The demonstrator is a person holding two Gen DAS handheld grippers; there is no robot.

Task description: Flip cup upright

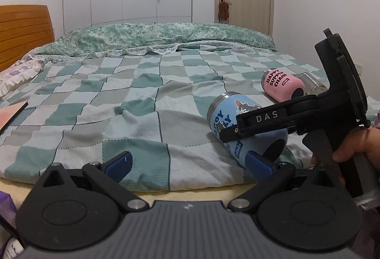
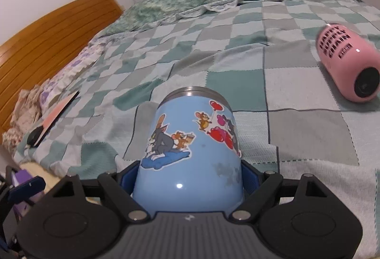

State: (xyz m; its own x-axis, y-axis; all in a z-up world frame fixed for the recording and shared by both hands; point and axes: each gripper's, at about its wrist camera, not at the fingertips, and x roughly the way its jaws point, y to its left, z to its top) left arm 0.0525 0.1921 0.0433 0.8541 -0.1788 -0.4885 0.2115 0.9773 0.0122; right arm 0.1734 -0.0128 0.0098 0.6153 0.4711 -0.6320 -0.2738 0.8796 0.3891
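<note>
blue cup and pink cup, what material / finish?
Blue cup: probably steel under glossy blue paint. A bare silver rim shows at its far end, a sharp light glint near the right hand-held gripper clamping it, cartoon stickers on top.
Pink cup: similar glossy pink coat with printed black lettering and a black base; the metal is a guess.

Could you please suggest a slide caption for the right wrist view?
Right claw gripping a sky-blue cartoon-stickered metal cup lying on the checked green bedspread, pink lettered cup alongside.
</note>
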